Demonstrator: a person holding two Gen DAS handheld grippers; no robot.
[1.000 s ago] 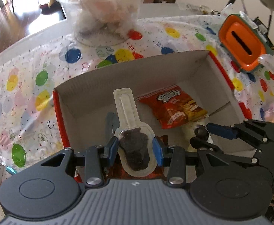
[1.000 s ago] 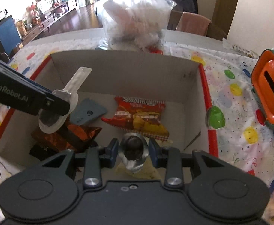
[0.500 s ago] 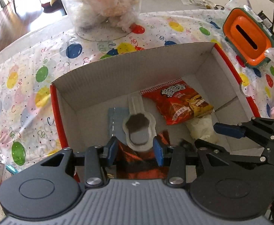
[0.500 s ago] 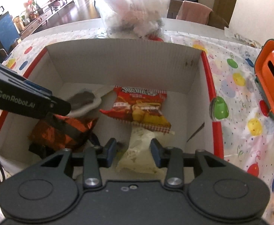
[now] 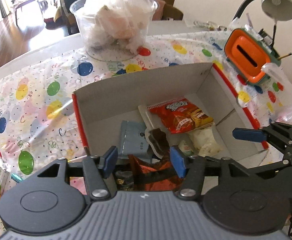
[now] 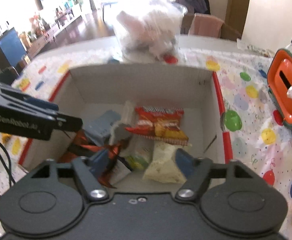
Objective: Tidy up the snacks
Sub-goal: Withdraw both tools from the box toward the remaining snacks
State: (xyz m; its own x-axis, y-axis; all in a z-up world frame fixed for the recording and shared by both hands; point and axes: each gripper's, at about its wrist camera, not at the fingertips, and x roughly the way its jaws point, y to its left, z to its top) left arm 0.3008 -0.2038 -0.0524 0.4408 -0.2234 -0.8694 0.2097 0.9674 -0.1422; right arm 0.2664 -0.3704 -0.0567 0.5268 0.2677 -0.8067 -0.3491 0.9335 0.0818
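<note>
Both grippers are hovering over the cardboard box (image 5: 138,92), nothing held. Left gripper (image 5: 144,161) is sitting with jaws spread wide and empty above the box's near end; right gripper (image 6: 140,163) is likewise showing wide, empty jaws. In the left wrist view the right gripper is poking in from 3 o'clock over the box's red rim.

Snacks are all lying inside the box. Red chip bag (image 5: 180,116) is resting toward the far wall, around 12 to 1 o'clock of the left jaws. A clear packet with dark contents (image 5: 156,138) is lying just left of it, overlapping a grey-blue pouch (image 5: 134,138) at 11 o'clock. A pale yellowish bag (image 5: 204,140) is lying under the chip bag's near edge, at 2 o'clock. An orange-brown foil wrapper (image 5: 151,170) is sitting directly between the left fingers, nearest the camera.

The box is sitting on a desk covered by a balloon-print cloth (image 5: 36,100). Beyond the box at 12 o'clock a clear tub of white bags (image 5: 116,26) is standing; an orange tissue holder (image 5: 247,58) is standing at 2 o'clock, beside a grey lamp (image 5: 277,2). Right wrist view is motion-blurred.
</note>
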